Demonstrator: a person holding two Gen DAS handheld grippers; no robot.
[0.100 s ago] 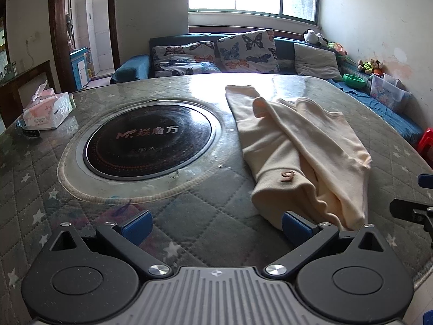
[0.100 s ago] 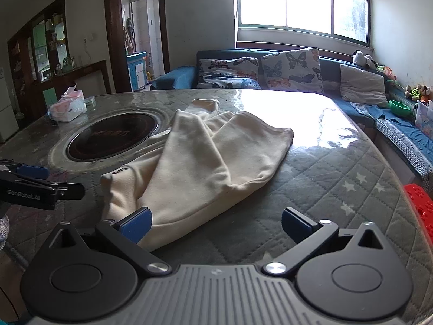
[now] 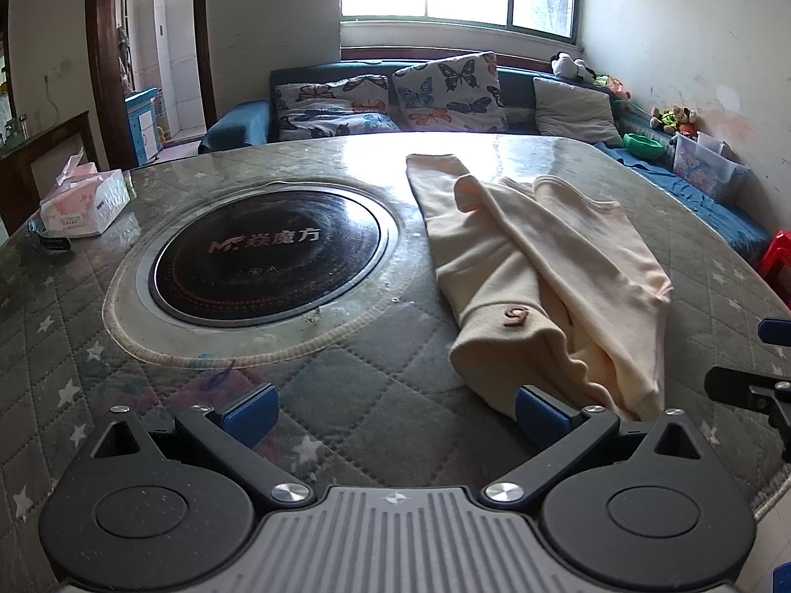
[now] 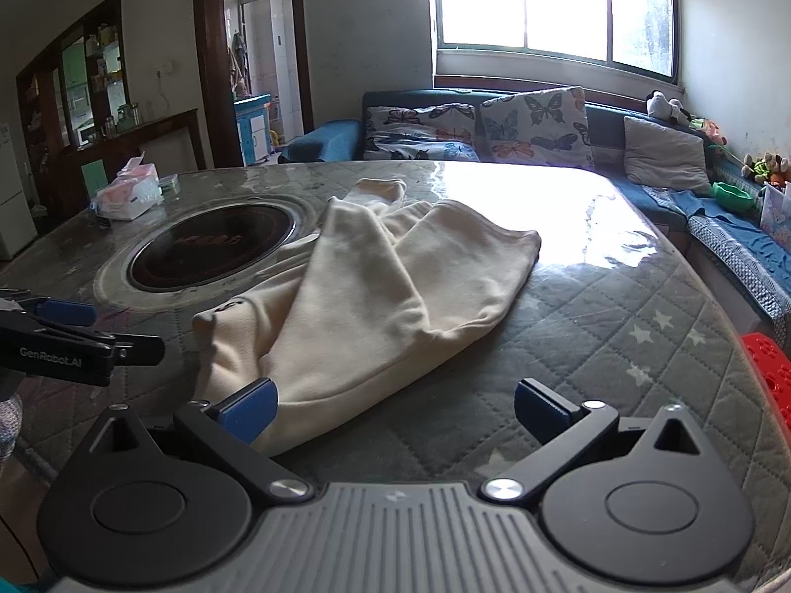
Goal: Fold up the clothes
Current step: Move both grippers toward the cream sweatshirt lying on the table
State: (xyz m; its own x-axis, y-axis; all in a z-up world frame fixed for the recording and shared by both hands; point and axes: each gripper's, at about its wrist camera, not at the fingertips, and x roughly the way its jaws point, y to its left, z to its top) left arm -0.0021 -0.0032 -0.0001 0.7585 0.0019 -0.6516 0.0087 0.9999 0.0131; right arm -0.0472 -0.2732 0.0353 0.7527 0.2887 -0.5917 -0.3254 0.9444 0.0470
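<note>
A cream garment [image 3: 534,272] lies partly folded and rumpled on the quilted table [image 3: 346,385], with a small brown emblem near its near hem. It also shows in the right wrist view [image 4: 375,296]. My left gripper [image 3: 395,410] is open and empty, low over the table, with its right pad at the garment's near-left corner. My right gripper [image 4: 395,410] is open and empty, with its left pad at the garment's near edge. Each gripper shows at the edge of the other's view: the right one [image 3: 761,385], the left one [image 4: 74,341].
A round black cooktop [image 3: 262,257] is set into the table to the left of the garment. A tissue box [image 3: 81,202] sits at the far left edge. A sofa with butterfly cushions [image 3: 445,94] runs behind the table. A red stool [image 4: 769,375] stands at the right.
</note>
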